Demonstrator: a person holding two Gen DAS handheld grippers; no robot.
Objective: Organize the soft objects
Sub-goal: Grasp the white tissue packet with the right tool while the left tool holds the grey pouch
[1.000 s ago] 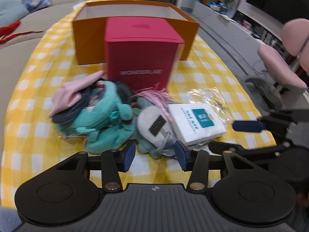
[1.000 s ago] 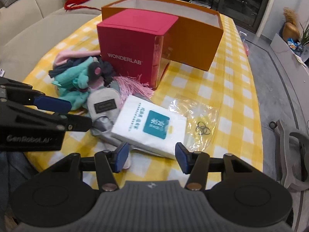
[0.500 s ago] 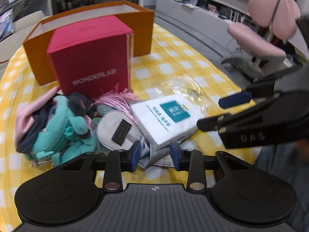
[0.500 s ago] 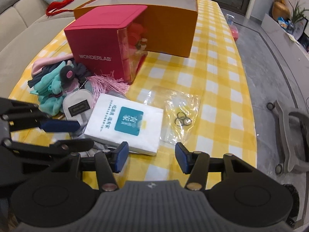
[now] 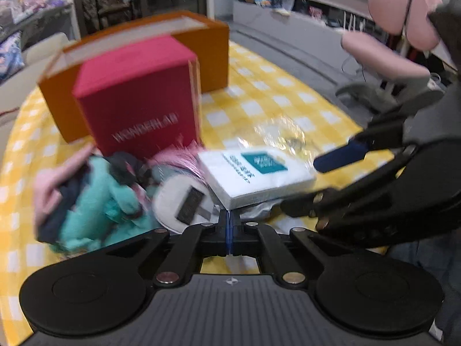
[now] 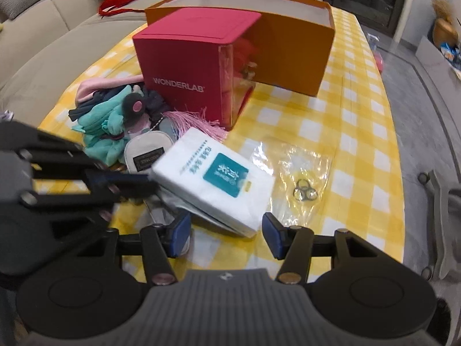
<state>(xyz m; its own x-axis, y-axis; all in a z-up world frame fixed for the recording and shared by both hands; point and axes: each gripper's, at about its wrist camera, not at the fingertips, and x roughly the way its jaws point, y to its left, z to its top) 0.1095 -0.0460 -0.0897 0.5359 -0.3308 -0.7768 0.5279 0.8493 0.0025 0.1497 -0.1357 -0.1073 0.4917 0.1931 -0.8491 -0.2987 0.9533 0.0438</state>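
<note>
Yellow checked tabletop (image 6: 360,132): left gripper (image 5: 229,225) together on nothing, right gripper (image 6: 227,235) apart; tissue pack (image 6: 213,178) could get nudged aside

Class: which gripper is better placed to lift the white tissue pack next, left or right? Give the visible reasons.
Right, probably. The right gripper has open jaws and the near corner of the tissue pack lies just ahead of the gap. The left gripper is shut, at the pack's edge, beside the grey pouch.

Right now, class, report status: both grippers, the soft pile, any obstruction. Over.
Left gripper shut, nothing visibly held. Right gripper open, at the tissue pack. Tissue pack overlaps grey pouch; orange box open.
</note>
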